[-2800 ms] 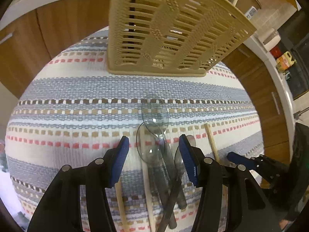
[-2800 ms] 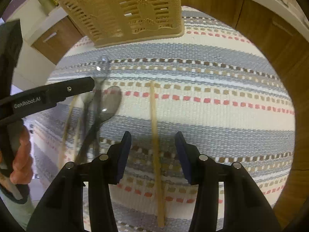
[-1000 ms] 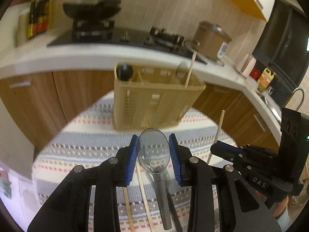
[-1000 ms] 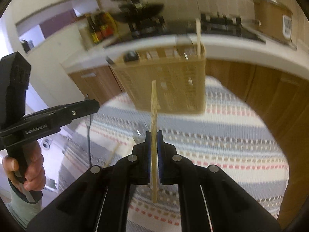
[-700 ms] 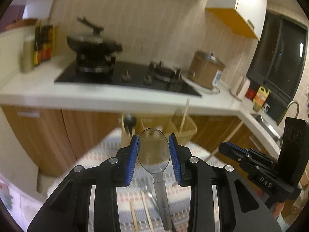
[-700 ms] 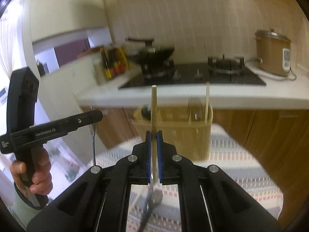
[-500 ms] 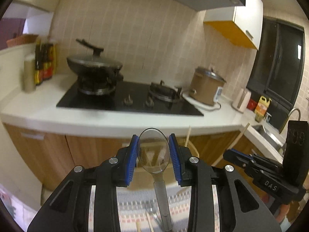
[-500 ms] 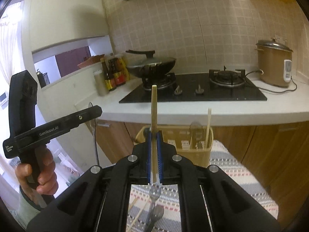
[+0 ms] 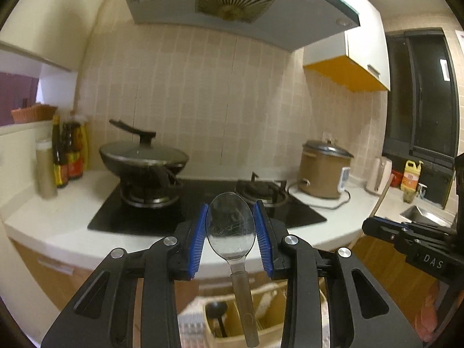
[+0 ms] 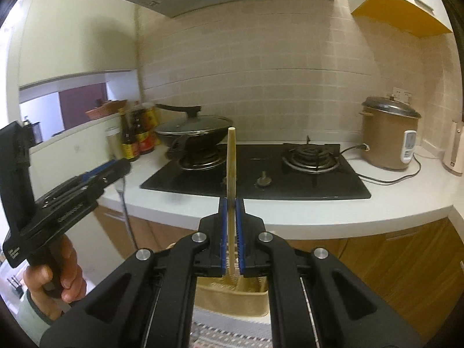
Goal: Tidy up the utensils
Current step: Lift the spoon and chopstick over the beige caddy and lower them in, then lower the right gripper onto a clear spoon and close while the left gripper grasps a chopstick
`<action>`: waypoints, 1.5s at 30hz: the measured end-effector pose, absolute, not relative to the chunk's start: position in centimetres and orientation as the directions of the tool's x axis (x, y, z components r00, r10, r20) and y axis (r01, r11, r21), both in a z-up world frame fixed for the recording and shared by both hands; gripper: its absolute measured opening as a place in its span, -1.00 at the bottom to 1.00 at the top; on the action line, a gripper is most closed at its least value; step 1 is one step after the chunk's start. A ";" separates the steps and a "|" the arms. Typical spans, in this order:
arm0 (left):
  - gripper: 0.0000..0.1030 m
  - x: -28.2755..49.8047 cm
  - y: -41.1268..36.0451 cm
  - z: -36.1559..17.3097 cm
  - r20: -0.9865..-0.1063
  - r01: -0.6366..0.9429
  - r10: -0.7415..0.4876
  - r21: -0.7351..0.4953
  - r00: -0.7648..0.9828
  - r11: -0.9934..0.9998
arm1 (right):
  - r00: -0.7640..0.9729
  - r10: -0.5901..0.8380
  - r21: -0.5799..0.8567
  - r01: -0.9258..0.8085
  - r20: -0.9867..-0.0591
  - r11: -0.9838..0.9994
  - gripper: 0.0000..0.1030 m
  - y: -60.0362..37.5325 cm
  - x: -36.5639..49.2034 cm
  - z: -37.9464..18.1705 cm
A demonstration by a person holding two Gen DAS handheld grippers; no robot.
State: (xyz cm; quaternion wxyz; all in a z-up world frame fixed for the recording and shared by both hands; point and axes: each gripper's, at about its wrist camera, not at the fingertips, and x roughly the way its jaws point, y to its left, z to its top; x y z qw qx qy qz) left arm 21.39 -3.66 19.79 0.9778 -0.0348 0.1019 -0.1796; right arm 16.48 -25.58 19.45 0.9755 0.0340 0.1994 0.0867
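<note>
My left gripper [image 9: 231,226] is shut on the bowl of a clear plastic spoon [image 9: 231,227], whose grey handle hangs down toward me. Below it the beige slotted utensil basket [image 9: 229,330] shows a black ladle [image 9: 217,308] standing in it. My right gripper [image 10: 231,220] is shut on a wooden chopstick [image 10: 231,159] that points straight up. Under it lies the basket [image 10: 232,297] on the striped cloth [image 10: 226,337]. From the right wrist view, the left gripper [image 10: 116,168] is at the left, held by a hand [image 10: 55,269]. The left wrist view has the right gripper [image 9: 374,227] at the right.
Behind the basket runs a white counter [image 10: 319,217] with a black gas hob [image 10: 255,174], a lidded wok [image 9: 143,156], sauce bottles [image 9: 68,156] and a brown rice cooker [image 10: 388,136]. Wooden cabinet fronts [image 10: 391,264] stand below. A range hood [image 9: 232,3] hangs overhead.
Both grippers have risen and tilted up from the cloth, carrying the spoon and the chopstick. The basket has dropped to the bottom of both views and the hob and wall now fill them.
</note>
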 end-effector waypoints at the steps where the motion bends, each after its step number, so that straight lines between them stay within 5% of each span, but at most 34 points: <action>1: -0.41 21.6 -3.7 19.7 -0.176 0.344 -0.358 -0.102 0.917 0.933 | 0.906 0.168 0.097 -0.142 -0.389 0.985 -0.92 -25.8 17.0 19.1; 6: -0.41 23.3 -3.8 17.5 -0.139 0.336 -0.350 -0.117 0.926 0.935 | 0.897 0.130 0.086 -0.103 -0.422 0.991 -0.92 -26.7 19.0 16.8; 27: -0.38 25.3 -3.8 12.2 -0.232 0.305 -0.322 -0.105 0.918 0.946 | 0.834 0.159 0.119 -0.113 -0.528 0.986 -0.91 -26.6 21.5 10.1; 33: 0.04 23.8 -2.8 12.7 -0.261 0.325 -0.349 -0.130 0.900 0.937 | 0.808 0.184 0.147 -0.122 -0.560 0.982 -0.89 -26.7 20.2 10.3; 38: 0.14 22.0 -1.2 13.7 -0.306 0.347 -0.391 -0.189 0.868 0.919 | 0.790 0.203 0.177 -0.122 -0.578 0.977 -0.89 -26.9 18.0 10.6; 41: 0.14 20.4 0.2 14.0 -0.340 0.350 -0.413 -0.232 0.845 0.907 | 0.775 0.216 0.193 -0.123 -0.594 0.973 -0.68 -26.9 16.0 10.7; 45: 0.14 18.4 1.1 14.1 -0.394 0.336 -0.396 -0.214 0.829 0.917 | 0.768 0.213 0.200 -0.112 -0.604 0.973 0.10 -26.7 13.7 10.6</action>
